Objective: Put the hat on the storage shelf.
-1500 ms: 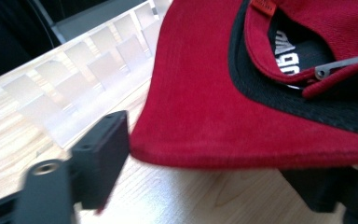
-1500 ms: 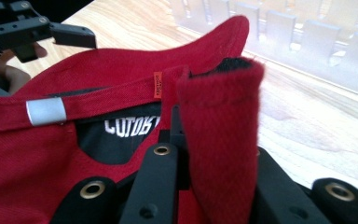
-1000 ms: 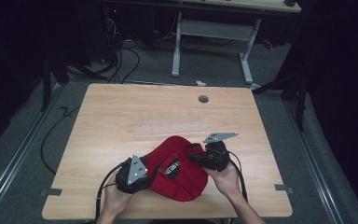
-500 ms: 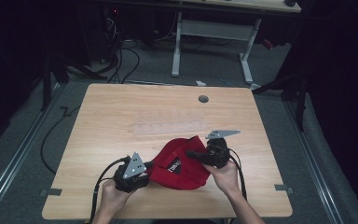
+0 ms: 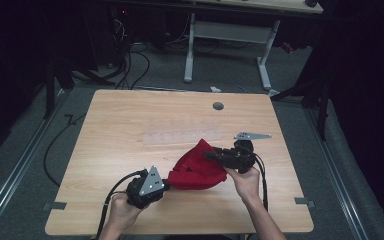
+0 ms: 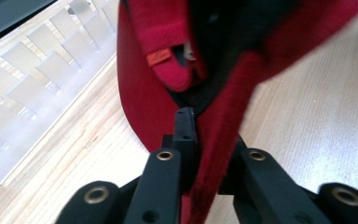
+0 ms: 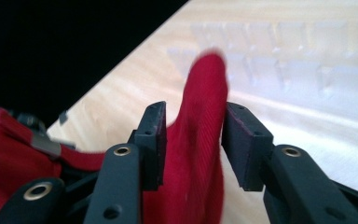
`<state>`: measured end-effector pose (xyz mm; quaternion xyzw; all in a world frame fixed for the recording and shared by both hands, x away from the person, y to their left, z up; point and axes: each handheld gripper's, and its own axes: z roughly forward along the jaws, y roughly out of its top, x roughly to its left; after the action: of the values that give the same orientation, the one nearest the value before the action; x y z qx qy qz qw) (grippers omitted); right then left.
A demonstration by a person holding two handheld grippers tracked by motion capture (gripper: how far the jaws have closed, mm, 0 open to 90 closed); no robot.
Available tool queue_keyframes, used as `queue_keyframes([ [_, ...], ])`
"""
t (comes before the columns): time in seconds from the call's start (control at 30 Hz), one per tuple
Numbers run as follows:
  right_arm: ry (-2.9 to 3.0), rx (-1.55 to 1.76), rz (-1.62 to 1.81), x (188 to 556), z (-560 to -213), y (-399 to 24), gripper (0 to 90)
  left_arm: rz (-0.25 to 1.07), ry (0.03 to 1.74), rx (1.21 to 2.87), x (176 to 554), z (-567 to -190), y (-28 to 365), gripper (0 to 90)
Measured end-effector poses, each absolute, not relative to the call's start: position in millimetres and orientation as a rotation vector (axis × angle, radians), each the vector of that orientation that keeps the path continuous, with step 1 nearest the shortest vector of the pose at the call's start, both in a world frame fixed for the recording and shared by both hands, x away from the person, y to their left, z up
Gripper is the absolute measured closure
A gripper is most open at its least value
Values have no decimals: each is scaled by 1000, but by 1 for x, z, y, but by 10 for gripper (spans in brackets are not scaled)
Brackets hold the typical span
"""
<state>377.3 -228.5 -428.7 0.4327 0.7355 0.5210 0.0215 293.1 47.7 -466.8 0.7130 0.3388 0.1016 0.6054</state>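
A red cap (image 5: 195,167) lies on the wooden table (image 5: 130,125) near its front edge, bunched into a peak between the two grippers. My left gripper (image 5: 168,177) reaches it from the left. Its jaws have just been closing and now pinch the cap's red edge (image 6: 214,154); the left gripper (image 6: 200,135) is shut on it. My right gripper (image 5: 211,154) comes in from the right. Its jaws have just been opening. In the right gripper view a fold of the cap (image 7: 198,140) stands between the pads of the right gripper (image 7: 193,123), with a gap at one pad.
A small dark round fitting (image 5: 218,106) sits near the table's far edge. A pale see-through patch (image 5: 180,136) lies mid-table. A second desk with white legs (image 5: 225,30) and floor cables (image 5: 125,60) stand beyond the table. Metal rails run along both sides.
The cap went from lying flat and wide to a narrower bunched shape. The left jaws closed on its edge. The right gripper moved slightly right and its jaws parted.
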Motion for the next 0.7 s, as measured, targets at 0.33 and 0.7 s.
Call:
queue_keyframes([
  [0.33,2094,1351,1673,372,-415,-260,475,260,852,1561,302,-457,70,852],
  [0.7,2197,1398,1298,369,-475,-258,429,231,909,1432,317,-449,93,852],
])
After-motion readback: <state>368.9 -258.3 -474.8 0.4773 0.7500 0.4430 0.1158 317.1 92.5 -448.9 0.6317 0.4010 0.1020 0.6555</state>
